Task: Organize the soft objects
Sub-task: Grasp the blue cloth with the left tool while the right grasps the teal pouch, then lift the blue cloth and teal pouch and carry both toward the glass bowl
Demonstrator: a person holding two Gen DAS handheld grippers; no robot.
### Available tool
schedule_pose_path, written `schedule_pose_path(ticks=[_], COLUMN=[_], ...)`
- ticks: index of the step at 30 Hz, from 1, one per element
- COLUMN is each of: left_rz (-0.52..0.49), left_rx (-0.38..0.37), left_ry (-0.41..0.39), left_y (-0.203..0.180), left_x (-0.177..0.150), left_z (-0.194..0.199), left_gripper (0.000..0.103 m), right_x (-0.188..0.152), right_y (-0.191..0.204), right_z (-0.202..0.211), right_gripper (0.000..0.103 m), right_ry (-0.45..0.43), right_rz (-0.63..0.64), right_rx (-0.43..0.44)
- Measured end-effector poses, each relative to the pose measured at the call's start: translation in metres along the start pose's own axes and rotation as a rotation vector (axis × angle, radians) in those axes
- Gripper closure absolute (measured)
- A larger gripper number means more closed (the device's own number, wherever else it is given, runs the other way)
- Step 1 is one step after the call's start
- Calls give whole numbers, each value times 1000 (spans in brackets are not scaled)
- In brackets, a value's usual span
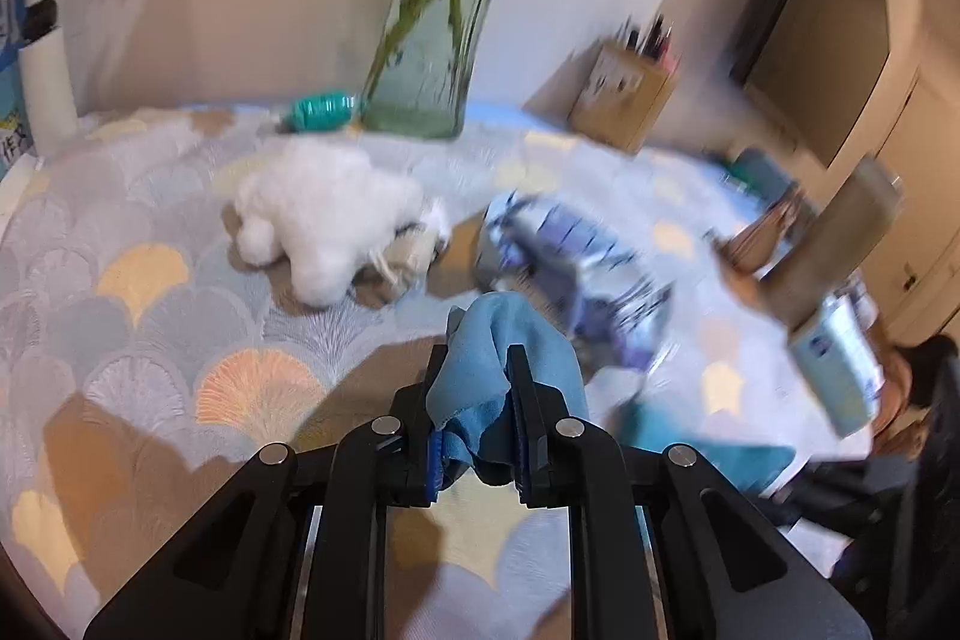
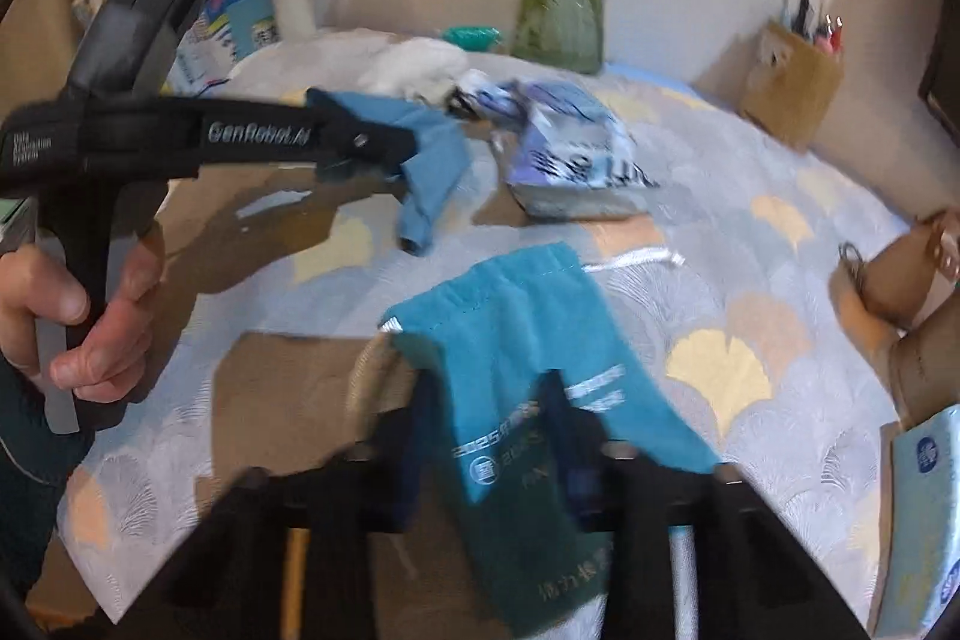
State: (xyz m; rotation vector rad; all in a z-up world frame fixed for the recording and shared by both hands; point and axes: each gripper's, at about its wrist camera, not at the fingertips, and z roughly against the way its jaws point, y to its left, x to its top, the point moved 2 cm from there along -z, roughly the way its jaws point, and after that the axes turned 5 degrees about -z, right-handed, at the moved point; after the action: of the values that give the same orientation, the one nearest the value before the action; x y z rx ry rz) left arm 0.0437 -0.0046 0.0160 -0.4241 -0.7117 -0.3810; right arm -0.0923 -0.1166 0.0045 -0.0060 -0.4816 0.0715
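My left gripper point(image 1: 480, 370) is shut on a bunched light blue cloth point(image 1: 510, 334), held above the patterned tablecloth point(image 1: 144, 280). In the right wrist view a hand holds that left gripper point(image 2: 411, 145) at the left, and the blue cloth point(image 2: 438, 172) hangs from its tips. My right gripper point(image 2: 492, 424) is blurred, and a teal drawstring pouch point(image 2: 510, 328) with white print runs between its fingers, which are closed on it. A white plush toy point(image 1: 324, 214) lies left of centre. A blue and purple soft packet point(image 1: 570, 256) lies beside it.
At the back stand a glass vase point(image 1: 432, 40) with green stems, a teal bottle point(image 1: 321, 112) and a cardboard pen holder point(image 1: 624, 94). To the right are a brown roll point(image 2: 900, 292) and a blue tissue pack point(image 2: 924, 490). Books lean at the far left point(image 2: 240, 4).
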Motion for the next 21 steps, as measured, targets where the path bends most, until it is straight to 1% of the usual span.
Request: schedule_pose_path(ticks=[1,4,9,13,15,21], left_rz=[2,-3,-44,-98,-120,-181], left_rx=[-8,-21,-26,-40,-45,-93], left_ry=[-16,-63,-130,-176,-195,-241], left_y=[-1,-5,-22,-48,-63,-116], left_x=[2,12,28,41,51,79], left_z=[6,26,55,73,77,76], left_gripper=[89,89,89,89,89,89], right_x=[1,5,16,21,21,15], right_y=[2,4,-1,-16,-26,-77], right_z=[5,22,47,82,103,143], right_gripper=[91,93,93,93,93,93], right_ry=[-14,-65,-139,-235,-287,-390], right_rz=[-5,-26,-78,-125,-149,-260], right_rx=[32,116,161,143,119,46])
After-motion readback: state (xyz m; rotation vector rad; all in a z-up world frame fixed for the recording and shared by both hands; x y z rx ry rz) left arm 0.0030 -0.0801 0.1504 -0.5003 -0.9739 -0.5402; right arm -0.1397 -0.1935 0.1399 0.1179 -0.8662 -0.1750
